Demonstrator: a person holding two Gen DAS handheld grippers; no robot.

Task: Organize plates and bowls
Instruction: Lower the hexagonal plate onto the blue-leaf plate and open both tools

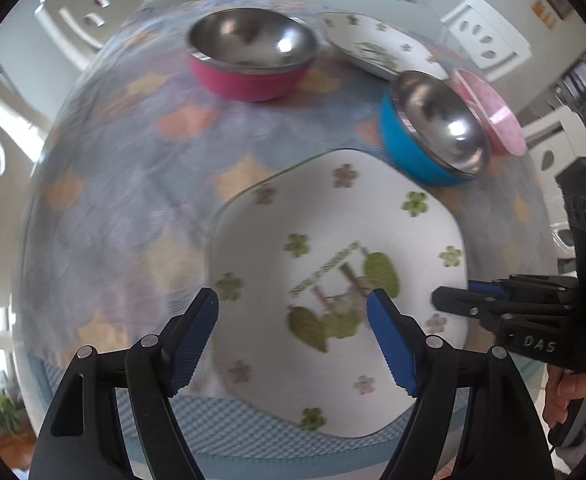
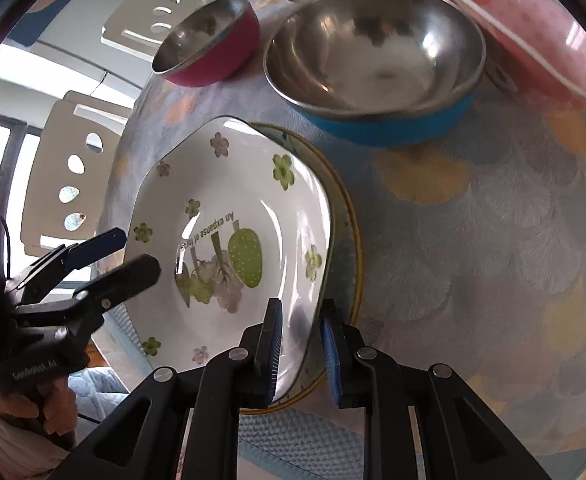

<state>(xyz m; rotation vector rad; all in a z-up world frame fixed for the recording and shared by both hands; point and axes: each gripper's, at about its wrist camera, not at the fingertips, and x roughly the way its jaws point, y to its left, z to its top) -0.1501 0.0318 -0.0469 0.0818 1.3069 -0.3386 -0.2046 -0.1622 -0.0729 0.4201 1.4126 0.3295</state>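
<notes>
A white flowered plate [image 2: 229, 240] lies near the front edge of the bench [image 2: 473, 240], stacked on a yellow-rimmed plate [image 2: 351, 216] whose edge shows along its right side. Nothing lies in the white plate; only its printed trees and flowers show.

The right gripper [image 2: 301, 344] has its fingers [image 2: 271, 344] either side of the white plate's right rim, one above the plate and one outside it, close together but with a narrow gap still visible; whether they pinch the rim cannot be told. The left gripper [image 1: 293, 328] hovers over the same plate's left part with its fingers [image 1: 197, 336] spread wide apart, holding nothing.

Behind the plates stands a blue bowl [image 2: 377, 60] with a steel lining, empty. A pink bowl [image 1: 251, 52], also steel-lined and empty, sits further back to the left. A second flowered plate [image 1: 377, 46] lies behind the blue bowl, and a pink speckled plate [image 2: 533, 28] rests just beside the blue bowl on the right, tilted up against it.
</notes>
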